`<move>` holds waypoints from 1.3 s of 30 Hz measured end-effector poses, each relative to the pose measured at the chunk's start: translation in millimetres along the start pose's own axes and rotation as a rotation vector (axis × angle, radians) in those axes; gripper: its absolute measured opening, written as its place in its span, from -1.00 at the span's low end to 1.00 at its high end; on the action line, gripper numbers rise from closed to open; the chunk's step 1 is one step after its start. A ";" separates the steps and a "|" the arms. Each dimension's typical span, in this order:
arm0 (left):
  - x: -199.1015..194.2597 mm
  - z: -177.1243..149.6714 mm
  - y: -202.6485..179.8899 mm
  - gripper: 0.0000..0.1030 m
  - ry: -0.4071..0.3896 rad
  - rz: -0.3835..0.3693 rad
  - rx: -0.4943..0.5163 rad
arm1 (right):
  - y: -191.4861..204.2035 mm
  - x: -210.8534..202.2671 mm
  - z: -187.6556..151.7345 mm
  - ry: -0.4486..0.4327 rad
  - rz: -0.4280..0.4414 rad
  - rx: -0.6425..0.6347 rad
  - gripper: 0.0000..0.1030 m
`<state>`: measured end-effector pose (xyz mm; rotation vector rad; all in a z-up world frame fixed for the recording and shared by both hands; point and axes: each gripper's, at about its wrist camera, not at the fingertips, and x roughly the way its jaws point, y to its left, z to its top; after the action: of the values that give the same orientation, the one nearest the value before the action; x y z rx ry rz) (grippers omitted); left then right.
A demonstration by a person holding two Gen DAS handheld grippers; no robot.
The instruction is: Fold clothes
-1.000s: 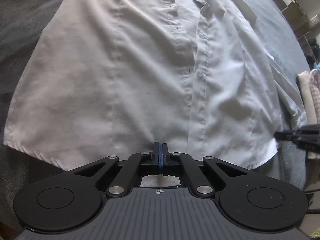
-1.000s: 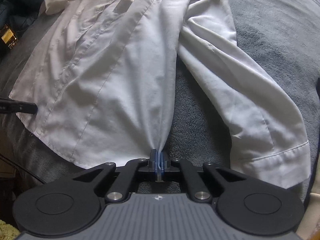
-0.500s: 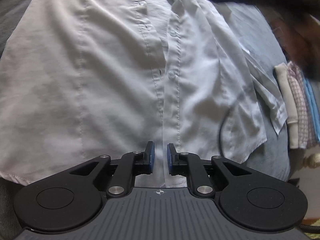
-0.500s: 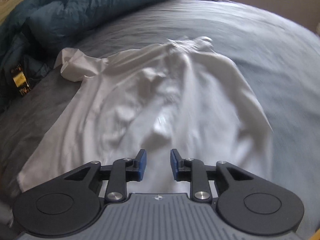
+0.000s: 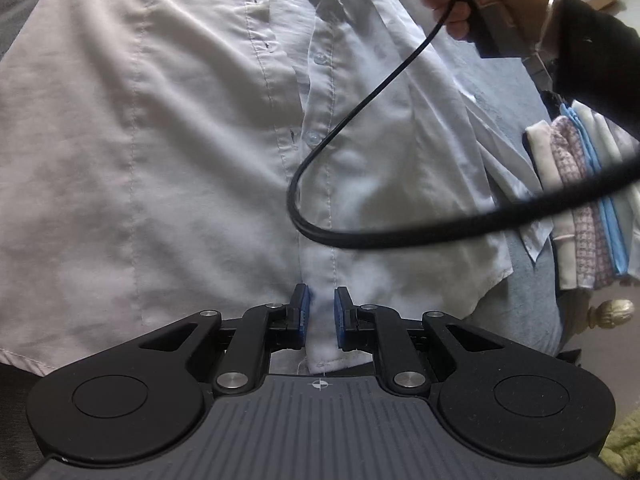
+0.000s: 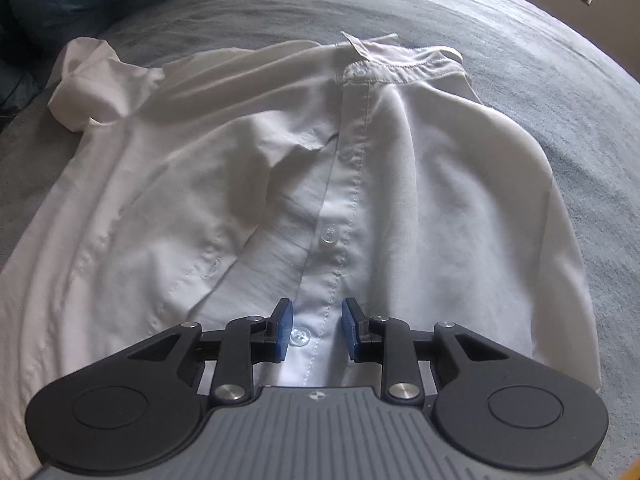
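A white button-up shirt (image 6: 248, 184) is spread front-up on a grey bedcover (image 6: 540, 60), with the collar (image 6: 400, 68) seen at 12 o'clock in the right wrist view and the hem lying at 6 o'clock under the camera in the left wrist view. The left gripper (image 5: 320, 312) is held with its blue pads slightly parted over the bottom end of the button placket (image 5: 320, 208); the cloth shows between the pads but is not pinched. The right gripper (image 6: 318, 328) is likewise spread, a little wider, above the placket near a clear button (image 6: 302, 336), and nothing is gripped by it; in the left wrist view it is seen at 1 o'clock, carried by a hand (image 5: 452, 4) with a black cable (image 5: 360, 136) looping down over the shirt. The fabric is judged to be thin, light and limp, so that it will drape, crease and slide over itself easily, and can be lifted by a small pinch. The stitched edges are judged the firmest holds: hem corners, side seams and shoulder seams, rather than the loose middle. A stack of folded clothes (image 5: 580, 192) lies at 3 o'clock in the left wrist view
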<state>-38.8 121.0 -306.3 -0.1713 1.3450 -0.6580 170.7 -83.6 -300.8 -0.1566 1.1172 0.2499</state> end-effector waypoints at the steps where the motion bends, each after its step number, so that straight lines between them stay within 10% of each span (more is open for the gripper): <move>1: 0.3 -0.4 0.3 -0.76 -0.003 -0.001 -0.005 | 1.7 -1.5 0.4 -0.002 -0.007 -0.007 -0.43; 14: -7.1 -11.7 0.8 -1.00 -0.068 0.014 -0.035 | 13.6 29.4 30.3 0.016 -0.067 -0.048 -0.44; 17: -9.2 -11.4 -0.3 -1.00 -0.079 -0.002 -0.029 | 9.7 27.9 31.3 0.015 -0.081 -0.040 -0.88; 21: -14.4 -10.8 -3.2 -1.00 -0.105 -0.029 -0.032 | -3.8 12.3 34.8 -0.030 -0.076 0.029 -0.96; 39: -44.7 -18.8 1.4 -1.00 -0.158 -0.038 -0.084 | 6.1 -34.8 60.2 -0.212 0.143 0.113 -0.96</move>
<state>-59.4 150.6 -273.8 -0.3107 1.2199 -0.6071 206.7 -67.0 -243.4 0.0507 0.9298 0.3226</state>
